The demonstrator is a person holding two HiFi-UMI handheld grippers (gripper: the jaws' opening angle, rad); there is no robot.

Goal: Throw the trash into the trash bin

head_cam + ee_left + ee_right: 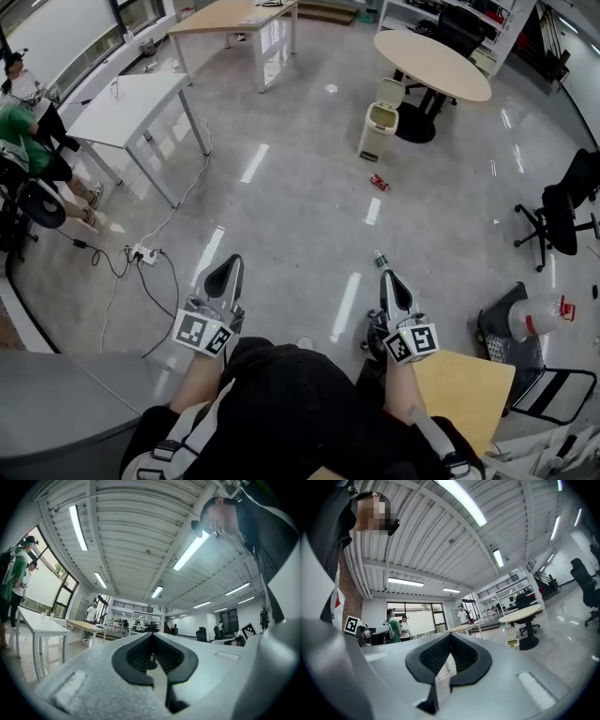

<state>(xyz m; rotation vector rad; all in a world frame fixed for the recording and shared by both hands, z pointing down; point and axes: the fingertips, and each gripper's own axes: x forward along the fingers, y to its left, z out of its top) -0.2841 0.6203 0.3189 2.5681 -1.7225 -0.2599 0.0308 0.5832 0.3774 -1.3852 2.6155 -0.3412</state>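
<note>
Red with a touch of white, the trash [379, 182] is seen as a small, flattened piece lying on the grey polished floor [300, 216]. It lies just in front of the bin [379, 126] but apart from it. The bin is a cream box standing upright, its lid panel paler than the body, and it is placed beside the dark foot of a round table [431, 64]. Both are well ahead of the grippers, which are held low over the floor and pointed roughly toward that side of the room. The left gripper [231, 264] is shown in its own view with the black jaw tips brought together and nothing gripped between them; only the floor is glimpsed through the slot lower down. The right gripper [387, 277] is likewise closed fully, tips met, with nothing held. A small dark speck [381, 255] is seen just beyond the right tip; it is too small to be identified, and whether it is touched cannot be told. A wooden board [464, 394] is seen at the person's right.
</note>
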